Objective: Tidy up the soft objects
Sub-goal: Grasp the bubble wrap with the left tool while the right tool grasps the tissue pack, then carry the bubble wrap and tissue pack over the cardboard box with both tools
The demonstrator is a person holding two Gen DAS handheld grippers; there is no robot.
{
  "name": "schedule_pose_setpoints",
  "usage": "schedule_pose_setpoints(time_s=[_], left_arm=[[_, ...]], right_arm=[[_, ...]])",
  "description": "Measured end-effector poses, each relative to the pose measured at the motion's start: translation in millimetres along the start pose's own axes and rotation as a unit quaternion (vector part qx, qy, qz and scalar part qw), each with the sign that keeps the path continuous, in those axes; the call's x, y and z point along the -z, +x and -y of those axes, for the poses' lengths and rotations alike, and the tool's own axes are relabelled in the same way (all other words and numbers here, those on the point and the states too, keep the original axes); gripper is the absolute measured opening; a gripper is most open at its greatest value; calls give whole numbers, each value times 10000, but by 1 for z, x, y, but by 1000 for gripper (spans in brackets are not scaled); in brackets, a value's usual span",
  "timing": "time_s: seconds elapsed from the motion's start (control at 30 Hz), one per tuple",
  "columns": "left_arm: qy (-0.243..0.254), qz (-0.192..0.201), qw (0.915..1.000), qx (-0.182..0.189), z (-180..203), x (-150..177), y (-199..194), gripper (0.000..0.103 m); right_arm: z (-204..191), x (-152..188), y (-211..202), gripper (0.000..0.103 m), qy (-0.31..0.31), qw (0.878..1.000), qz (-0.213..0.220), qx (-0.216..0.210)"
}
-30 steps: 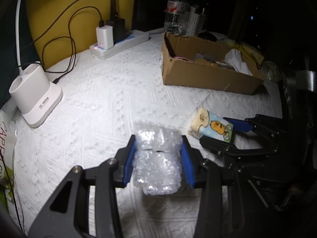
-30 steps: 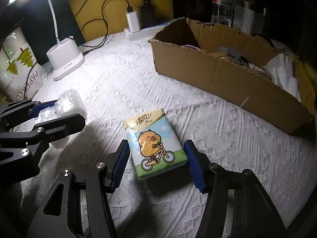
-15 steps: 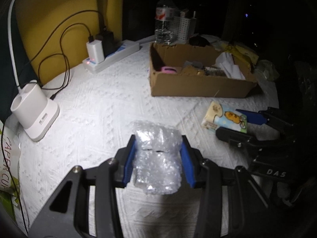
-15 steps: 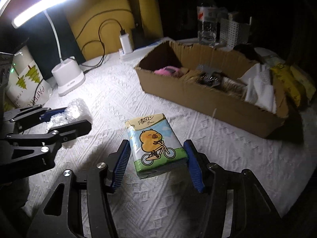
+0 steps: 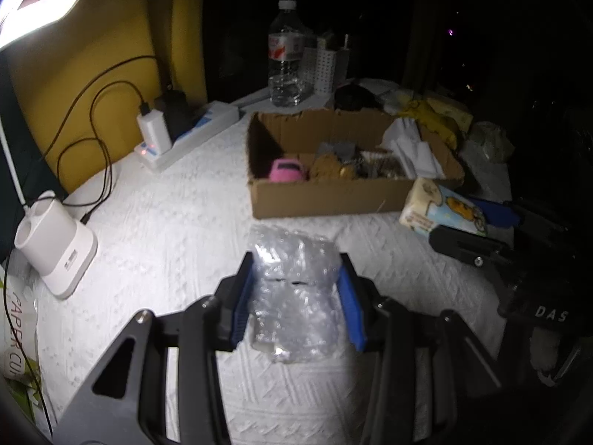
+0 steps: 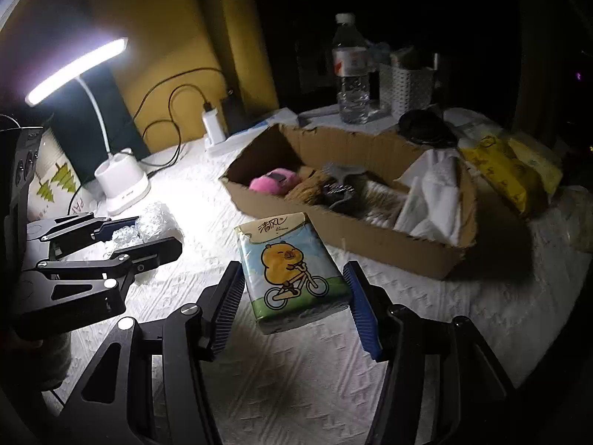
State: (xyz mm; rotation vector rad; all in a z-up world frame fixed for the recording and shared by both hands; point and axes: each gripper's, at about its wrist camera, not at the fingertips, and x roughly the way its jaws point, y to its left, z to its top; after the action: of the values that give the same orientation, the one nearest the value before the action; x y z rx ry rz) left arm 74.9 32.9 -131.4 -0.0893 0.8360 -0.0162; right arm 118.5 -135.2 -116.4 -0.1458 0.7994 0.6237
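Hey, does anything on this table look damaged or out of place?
The cardboard box is worn: its rim is ragged and torn, with white cloth spilling over its right end. Otherwise nothing stands out.

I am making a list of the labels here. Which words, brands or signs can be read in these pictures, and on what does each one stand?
"清风": top band of the cartoon-printed tissue pack in the right gripper.
"DAS": black body of the right gripper, seen from the left wrist.
"PAPER CU", cut off: white paper-cup sleeve with green trees.
Red label on the clear plastic water bottle: too blurred to read.
Print on the white lamp base: too small to read.
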Motion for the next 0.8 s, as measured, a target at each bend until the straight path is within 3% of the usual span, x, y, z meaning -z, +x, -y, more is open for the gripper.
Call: schedule_pose_setpoints(time_s=[0.8], left_arm=[[266,172,9994,169,30,-53,38,43]], right_arm=[[51,-33,-1,58,73,9997,200,107]])
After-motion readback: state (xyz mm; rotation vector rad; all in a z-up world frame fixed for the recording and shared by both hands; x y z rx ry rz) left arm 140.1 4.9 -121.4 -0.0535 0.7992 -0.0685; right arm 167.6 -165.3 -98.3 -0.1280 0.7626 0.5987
